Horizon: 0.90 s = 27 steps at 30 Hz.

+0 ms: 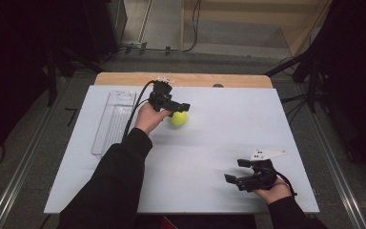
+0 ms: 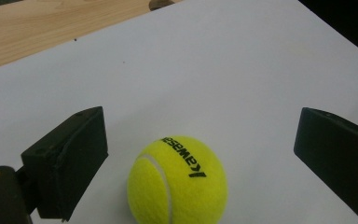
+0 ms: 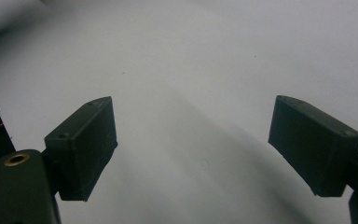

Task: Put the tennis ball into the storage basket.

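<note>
Yellow ball [image 1: 178, 118] just above centre of the high view, resting on the white table [image 1: 228, 119]; in the left gripper view, low in the frame between the two black jaws, closer to the left one, touching neither. Black lettering across its top. Left gripper [image 1: 175, 108] right at the ball, jaws spread wide, held by a hand [image 1: 148, 117] from a dark sleeve [image 1: 112, 186]. Clear tray [image 1: 114, 121] at the left, well apart from the ball. Right gripper [image 1: 236, 171] at lower right, near the front edge, jaws spread over bare table, far from the ball. Wooden strip [image 1: 124, 78] along the far edge.
</note>
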Tool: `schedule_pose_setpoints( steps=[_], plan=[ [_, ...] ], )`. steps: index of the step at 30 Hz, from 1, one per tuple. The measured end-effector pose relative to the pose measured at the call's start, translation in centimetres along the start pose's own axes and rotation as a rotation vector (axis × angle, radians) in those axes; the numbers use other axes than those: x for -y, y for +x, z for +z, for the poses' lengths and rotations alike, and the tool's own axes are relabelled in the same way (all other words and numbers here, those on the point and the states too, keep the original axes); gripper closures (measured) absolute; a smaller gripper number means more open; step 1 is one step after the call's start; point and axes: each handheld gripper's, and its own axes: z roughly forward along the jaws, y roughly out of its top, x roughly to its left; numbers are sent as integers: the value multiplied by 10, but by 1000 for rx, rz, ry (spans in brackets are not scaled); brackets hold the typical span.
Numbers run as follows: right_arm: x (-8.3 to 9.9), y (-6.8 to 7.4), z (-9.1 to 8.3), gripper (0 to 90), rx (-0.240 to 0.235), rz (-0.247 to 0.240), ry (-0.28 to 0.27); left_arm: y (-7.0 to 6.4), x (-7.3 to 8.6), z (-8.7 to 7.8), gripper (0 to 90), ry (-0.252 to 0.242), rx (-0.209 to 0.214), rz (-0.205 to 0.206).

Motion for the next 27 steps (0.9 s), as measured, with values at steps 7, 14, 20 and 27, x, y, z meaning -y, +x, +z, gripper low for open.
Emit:
schedule_pose_setpoints(
  steps=[7,14,20,27],
  plan=[
    [0,0,-1,133,-1,-2,-2,0,-3,4,32,-8,7,-10],
    [0,0,-1,133,1,1,-6,3,-1,6,32,2,0,-5],
    [0,-1,-1,133,1,-1,-5,3,1,8,32,1,1,-9],
    [0,0,-2,134,3,-3,-6,4,6,14,32,7,5,-11]
  ],
)
